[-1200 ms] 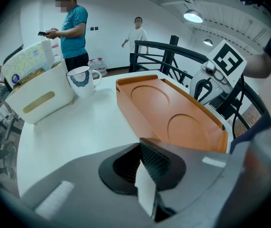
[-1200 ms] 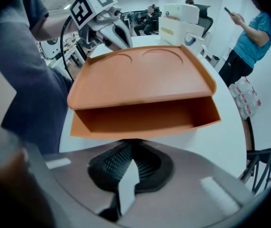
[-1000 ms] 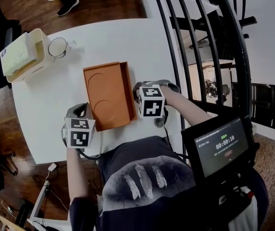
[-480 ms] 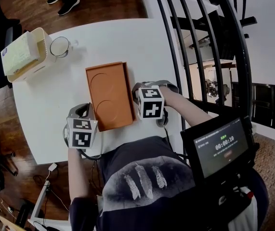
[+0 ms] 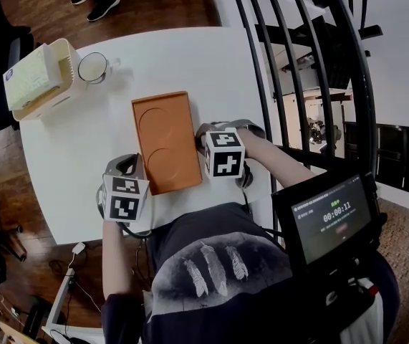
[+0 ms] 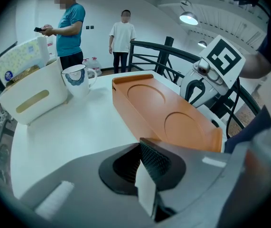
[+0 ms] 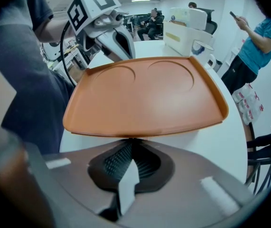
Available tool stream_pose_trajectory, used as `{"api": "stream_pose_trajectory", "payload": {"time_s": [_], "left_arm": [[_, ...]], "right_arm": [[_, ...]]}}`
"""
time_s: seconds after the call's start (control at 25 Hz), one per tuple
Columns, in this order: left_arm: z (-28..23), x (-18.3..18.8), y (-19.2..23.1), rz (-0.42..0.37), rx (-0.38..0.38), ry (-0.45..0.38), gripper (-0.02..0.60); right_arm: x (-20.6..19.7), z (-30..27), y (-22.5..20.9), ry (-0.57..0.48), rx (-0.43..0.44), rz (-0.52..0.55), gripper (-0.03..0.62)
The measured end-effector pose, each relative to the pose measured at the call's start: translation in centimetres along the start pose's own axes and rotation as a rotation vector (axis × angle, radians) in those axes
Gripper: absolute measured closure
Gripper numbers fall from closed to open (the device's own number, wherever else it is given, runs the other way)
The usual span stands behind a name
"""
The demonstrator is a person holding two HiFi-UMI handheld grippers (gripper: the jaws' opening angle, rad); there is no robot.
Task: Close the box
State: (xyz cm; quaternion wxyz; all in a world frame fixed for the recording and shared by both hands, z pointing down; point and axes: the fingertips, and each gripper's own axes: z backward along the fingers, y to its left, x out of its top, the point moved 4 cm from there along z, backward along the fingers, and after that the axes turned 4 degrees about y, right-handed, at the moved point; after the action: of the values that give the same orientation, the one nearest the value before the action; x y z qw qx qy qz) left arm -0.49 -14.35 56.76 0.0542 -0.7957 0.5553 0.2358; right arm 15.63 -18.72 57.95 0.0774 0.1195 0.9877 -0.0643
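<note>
Box (image 5: pixel 165 142) lies central on the counter (image 5: pixel 211 56), lid (image 7: pixel 144 94) flat down, so I judge closing all but done; my right tool (image 7: pixel 128 167), jaws together, sits at its 3 o'clock edge, my left tool (image 6: pixel 147 175), pinched empty, at 8 o'clock.

My worktop (image 5: pixel 211 56) is a white slab with rounded corners, standing on a dark wooden floor (image 5: pixel 161 2). A black metal railing (image 6: pixel 166 56) runs along its right side. Behind that the wall (image 6: pixel 97 8) is plain white, and a round ceiling lamp (image 6: pixel 189 17) is lit under a ribbed white ceiling (image 6: pixel 220 13). A person in a teal shirt (image 6: pixel 71 27) and a person in a white shirt (image 6: pixel 122 34) stand well away from me. Wrapped packs of bottles (image 7: pixel 247 99) sit on the floor by the first of them.
</note>
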Motion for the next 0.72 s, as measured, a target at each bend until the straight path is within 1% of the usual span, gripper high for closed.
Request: {"api": "stream_pose_trajectory", "payload": {"time_s": [0.36, 0.56, 0.72], "left_arm": [[-0.12, 0.13, -0.28, -0.024, -0.02, -0.008, 0.568], [-0.6, 0.08, -0.7, -0.071, -0.012, 0.036, 0.571], [-0.69, -0.08, -0.37, -0.073, -0.017, 0.035, 0.569]], "right_arm": [[0.09, 0.29, 0.01, 0.016, 0.001, 0.008, 0.589], [-0.2, 0.33, -0.05, 0.022, -0.006, -0.001, 0.589], [-0.02, 0.19, -0.18, 0.012, -0.008, -0.026, 0.589]]}}
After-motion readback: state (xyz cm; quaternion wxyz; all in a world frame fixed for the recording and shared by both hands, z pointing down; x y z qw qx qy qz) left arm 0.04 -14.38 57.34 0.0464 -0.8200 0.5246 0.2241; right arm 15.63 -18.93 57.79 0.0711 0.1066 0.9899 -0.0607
